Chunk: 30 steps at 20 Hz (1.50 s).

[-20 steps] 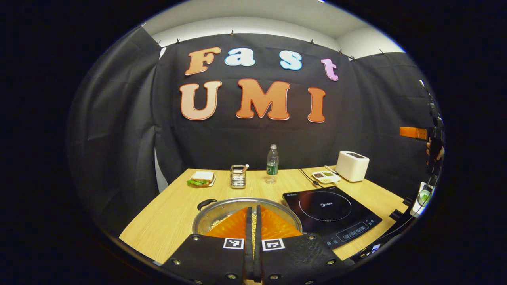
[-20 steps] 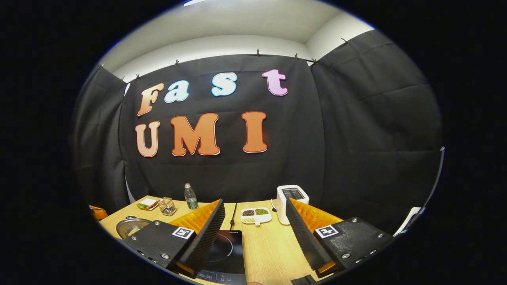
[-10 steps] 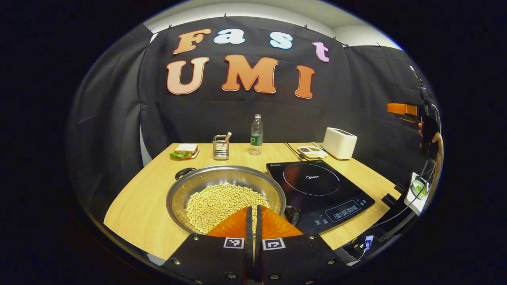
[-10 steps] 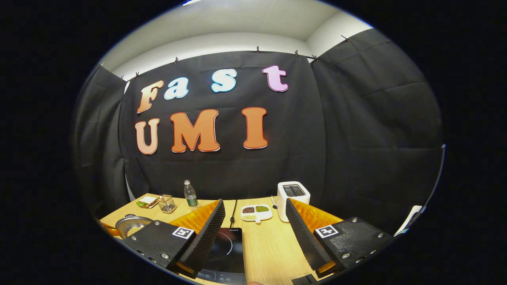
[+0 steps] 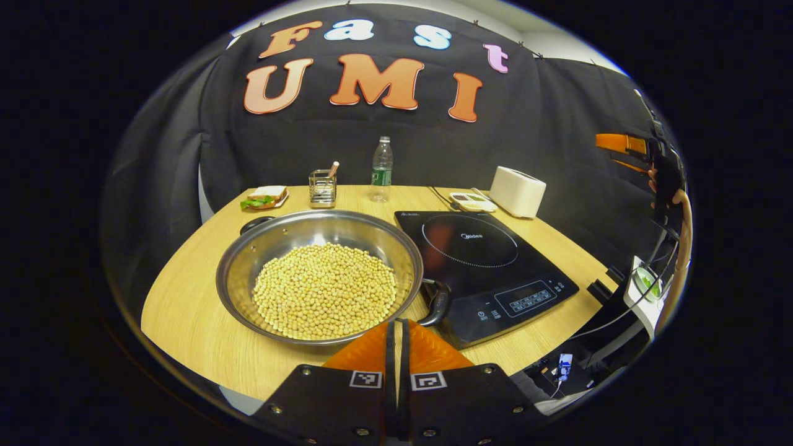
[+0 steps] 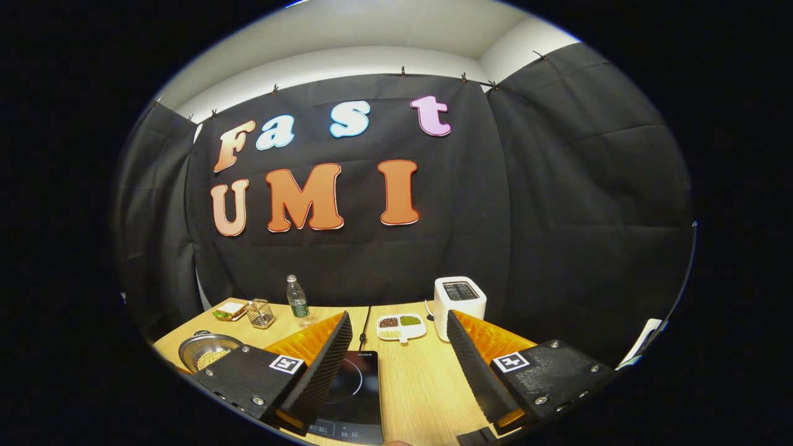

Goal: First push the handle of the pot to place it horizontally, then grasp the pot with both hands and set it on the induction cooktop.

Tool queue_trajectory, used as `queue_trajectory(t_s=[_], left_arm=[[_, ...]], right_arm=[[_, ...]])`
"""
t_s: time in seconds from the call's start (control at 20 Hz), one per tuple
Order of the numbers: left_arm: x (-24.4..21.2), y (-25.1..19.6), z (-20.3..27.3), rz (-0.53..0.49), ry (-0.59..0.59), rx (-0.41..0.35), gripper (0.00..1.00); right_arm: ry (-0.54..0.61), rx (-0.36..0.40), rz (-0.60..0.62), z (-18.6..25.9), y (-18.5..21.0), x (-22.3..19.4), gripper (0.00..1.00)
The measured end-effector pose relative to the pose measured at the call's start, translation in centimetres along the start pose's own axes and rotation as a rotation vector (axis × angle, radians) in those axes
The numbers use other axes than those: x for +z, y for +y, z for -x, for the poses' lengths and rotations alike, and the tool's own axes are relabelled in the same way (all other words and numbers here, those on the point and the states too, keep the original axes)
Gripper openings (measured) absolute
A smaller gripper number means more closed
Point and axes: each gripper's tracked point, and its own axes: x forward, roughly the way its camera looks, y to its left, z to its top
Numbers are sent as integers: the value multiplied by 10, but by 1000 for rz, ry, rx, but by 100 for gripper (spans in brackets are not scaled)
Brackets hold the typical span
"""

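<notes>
Right now my left hand-held gripper (image 5: 396, 328) hangs above the near edge of the surface (image 5: 186, 310) with its two fingers pressed together and nothing between them. Just ahead of the fingertips sits the pot (image 5: 319, 275), a wide shallow steel one filled with pale beans (image 5: 325, 290). Its near rim lies directly beyond my closed fingers, though I cannot tell whether they touch it. One black handle (image 5: 437, 301) sticks out at the pot's near right, a little to the right of my fingertips and right against the front corner of the induction cooktop (image 5: 483, 266); the other handle (image 5: 255, 222) shows at the far left rim. The cooktop lies flat just to the right of the pot. Along the far side of the surface stand a sandwich on a plate (image 5: 263, 198), a wire holder (image 5: 323, 187), a water bottle (image 5: 381, 170), a small divided dish (image 5: 472, 201) and a white toaster (image 5: 517, 191). My right hand-held gripper (image 6: 399, 362) is held well off to the right, raised, its fingers spread wide apart and gripping nothing. From its view the cooktop (image 6: 350, 393) lies below between the fingers, and the pot (image 6: 207, 350) sits far to the left, well apart from it.
</notes>
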Motion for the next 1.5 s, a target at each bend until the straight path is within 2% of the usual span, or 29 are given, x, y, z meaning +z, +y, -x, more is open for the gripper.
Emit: queue_trajectory(t_s=[0.35, 0.5, 0.85, 1.5], left_arm=[[-28, -3, -25, 44, 69, -6, 2], [-21, -4, -29, 42, 57, -8, 2], [-15, -7, -46, 59, 54, -16, 1], [7, -31, -71, 96, 40, -94, 2]], right_arm=[[25, 8, -5, -1, -1, -7, 95], [33, 6, -1, -1, -2, -9, 97], [42, 8, -6, -3, -3, -12, 95], [74, -17, -8, -9, -17, -26, 96]])
